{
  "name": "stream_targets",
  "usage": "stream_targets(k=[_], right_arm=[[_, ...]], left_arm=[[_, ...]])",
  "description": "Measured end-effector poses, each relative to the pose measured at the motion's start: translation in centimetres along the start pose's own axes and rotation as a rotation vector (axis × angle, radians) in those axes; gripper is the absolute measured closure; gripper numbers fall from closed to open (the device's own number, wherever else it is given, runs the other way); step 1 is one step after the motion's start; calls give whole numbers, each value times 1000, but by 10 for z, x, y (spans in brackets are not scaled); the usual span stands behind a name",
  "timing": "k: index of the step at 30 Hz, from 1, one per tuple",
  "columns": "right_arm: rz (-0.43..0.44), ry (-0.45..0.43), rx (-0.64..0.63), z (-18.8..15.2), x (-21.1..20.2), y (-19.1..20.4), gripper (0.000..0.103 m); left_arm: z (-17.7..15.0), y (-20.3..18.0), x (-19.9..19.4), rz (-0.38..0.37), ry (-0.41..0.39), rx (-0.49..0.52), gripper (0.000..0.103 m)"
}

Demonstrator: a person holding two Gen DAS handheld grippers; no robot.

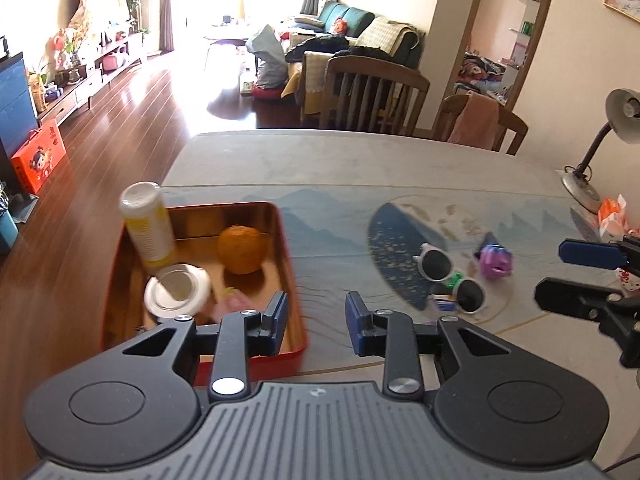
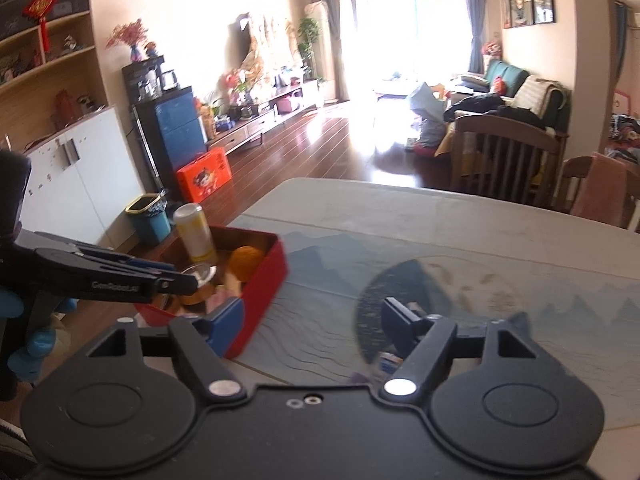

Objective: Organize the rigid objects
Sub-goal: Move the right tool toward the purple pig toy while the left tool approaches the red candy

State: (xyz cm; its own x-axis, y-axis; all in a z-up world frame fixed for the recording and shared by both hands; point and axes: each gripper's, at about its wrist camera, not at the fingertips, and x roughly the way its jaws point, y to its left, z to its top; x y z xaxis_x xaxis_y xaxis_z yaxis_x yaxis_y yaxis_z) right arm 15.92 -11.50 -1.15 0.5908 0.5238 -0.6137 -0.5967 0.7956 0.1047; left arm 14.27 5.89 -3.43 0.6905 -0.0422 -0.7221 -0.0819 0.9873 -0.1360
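A red tin box (image 1: 256,368) stands at the table's left edge. It holds an orange (image 1: 244,250), an upright yellow-and-white bottle (image 1: 148,228), a round white compact (image 1: 178,288) and something pink. My left gripper (image 1: 318,320) hovers open and empty above the box's near right corner. White sunglasses (image 1: 452,276), a purple toy (image 1: 496,262) and a small blue-and-white item (image 1: 444,304) lie on the mat to the right. My right gripper (image 1: 556,272) comes in from the right, open wide and empty. In the right wrist view my right gripper (image 2: 314,324) hangs over the mat, beside the box (image 2: 264,300), with the left gripper (image 2: 180,276) over the box.
A grey desk lamp (image 1: 592,160) and an orange packet (image 1: 612,216) stand at the table's right edge. Wooden chairs (image 1: 372,96) line the far side. The table's left edge drops to a wooden floor with a small bin (image 2: 150,220). A blue-gloved hand (image 2: 36,344) holds the left gripper.
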Motion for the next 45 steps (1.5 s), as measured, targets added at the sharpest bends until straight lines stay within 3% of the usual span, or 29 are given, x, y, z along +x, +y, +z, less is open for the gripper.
stream_targets(k=[2,4,6,15,18,21,32,45], right_arm=[[-4,-5,11,-3,-9,-14,24],[-15,-9,21,-6,-15,-28,23],[-27,-10,28,-8,-19,-41,21],[-55,-4,31,-20,-31,-89,6],[-59,8,33,-23,-29,-105,1],[-72,16,49,-28,-27,-126,0],[-119,70,123,-26,15,-184,0],[-131,183,120,-18,93,-192,1]], left_arm=[[-1,-10,-1,-5,-3,2,64],[-2,-22,-2,-8,-15,0,42],[-3,-34,-3,-4,-34,4,35],[-6,-80,8,-10,-32,11,27],[-9,-96,15,23,-36,11,25],[-11,-105,21,32,-37,-20,19],[-16,-134,54,92,32,-71,19],[-37,-153,105,142,174,-87,19]])
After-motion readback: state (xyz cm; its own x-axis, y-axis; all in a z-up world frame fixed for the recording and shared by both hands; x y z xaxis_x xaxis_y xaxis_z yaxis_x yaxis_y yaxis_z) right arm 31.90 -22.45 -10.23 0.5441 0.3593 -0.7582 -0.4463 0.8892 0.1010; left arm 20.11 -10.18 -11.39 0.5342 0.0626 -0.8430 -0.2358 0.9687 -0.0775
